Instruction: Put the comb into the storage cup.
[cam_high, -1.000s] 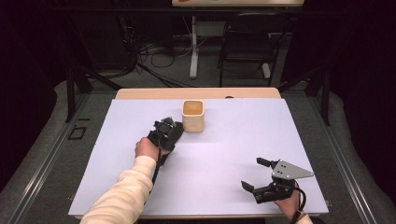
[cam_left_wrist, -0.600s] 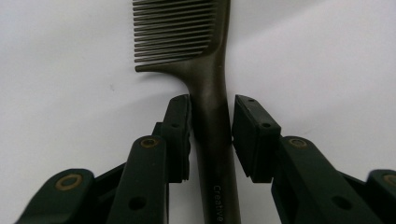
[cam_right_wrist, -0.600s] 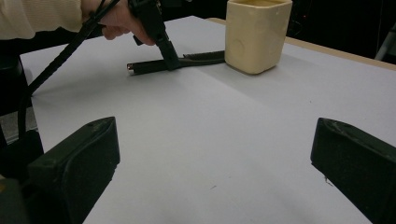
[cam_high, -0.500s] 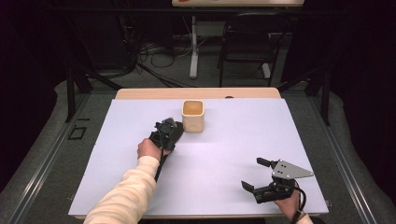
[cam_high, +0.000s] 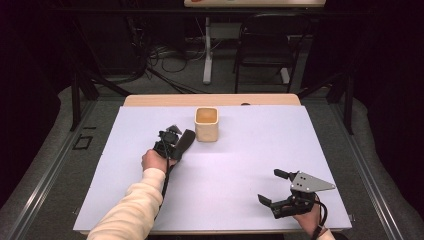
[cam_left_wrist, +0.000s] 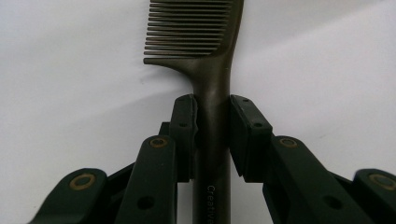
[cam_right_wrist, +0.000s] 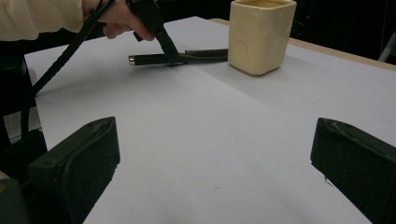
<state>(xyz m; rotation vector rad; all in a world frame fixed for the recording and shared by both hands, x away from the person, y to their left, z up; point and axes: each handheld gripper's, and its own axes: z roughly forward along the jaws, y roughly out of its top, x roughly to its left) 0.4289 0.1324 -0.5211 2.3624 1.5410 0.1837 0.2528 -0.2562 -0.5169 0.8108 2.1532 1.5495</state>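
A dark comb (cam_high: 189, 137) lies flat on the white table sheet (cam_high: 235, 165), its teeth end next to a cream square cup (cam_high: 206, 125). My left gripper (cam_high: 179, 146) reaches down onto it from the person's left hand. In the left gripper view the comb handle (cam_left_wrist: 212, 140) stands between both pads (cam_left_wrist: 184, 121), which touch its sides; the jaws have just been closing on it. The teeth (cam_left_wrist: 187, 32) point away beyond the fingertips. My right gripper (cam_high: 269, 186) rests near the front right edge, open, with nothing between its jaws. From there I see the comb (cam_right_wrist: 201, 57) and cup (cam_right_wrist: 261, 37) ahead.
The table's wooden far edge (cam_high: 210, 100) runs behind the cup. A chair (cam_high: 265, 45) and cables on the floor lie beyond the table. A cable (cam_high: 162, 187) trails from the left gripper along the cream sleeve (cam_high: 130, 210).
The left hand has shifted a little over the comb and settled onto its handle. The right gripper has kept still.
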